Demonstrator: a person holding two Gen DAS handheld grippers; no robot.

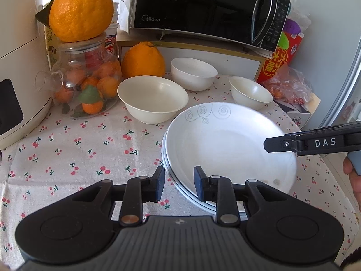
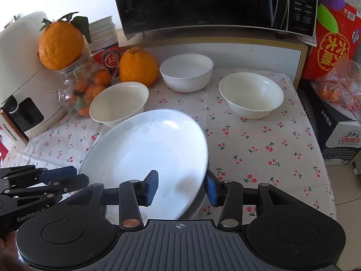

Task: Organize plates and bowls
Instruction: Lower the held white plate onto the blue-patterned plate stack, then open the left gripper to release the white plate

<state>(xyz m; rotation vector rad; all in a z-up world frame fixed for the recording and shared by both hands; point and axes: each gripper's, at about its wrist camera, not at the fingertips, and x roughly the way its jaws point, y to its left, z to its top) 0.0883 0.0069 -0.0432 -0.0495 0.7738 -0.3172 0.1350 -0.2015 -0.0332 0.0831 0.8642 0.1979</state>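
On the cherry-print tablecloth (image 1: 74,140), left wrist view: three empty bowls (image 1: 153,98) sit beyond stacked plates (image 1: 225,142); left gripper (image 1: 178,184) spread astride the near rim. Right wrist view: right gripper (image 2: 180,188) spread around the tilted top plate (image 2: 149,155); a glass jar (image 2: 88,85) holds oranges, far left.

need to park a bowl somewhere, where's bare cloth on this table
Bare tablecloth lies left of the plate stack, in front of the big bowl and the fruit jar. In the right wrist view, another patch sits right of the plates, in front of the right bowl. The back row is crowded with bowls and fruit.
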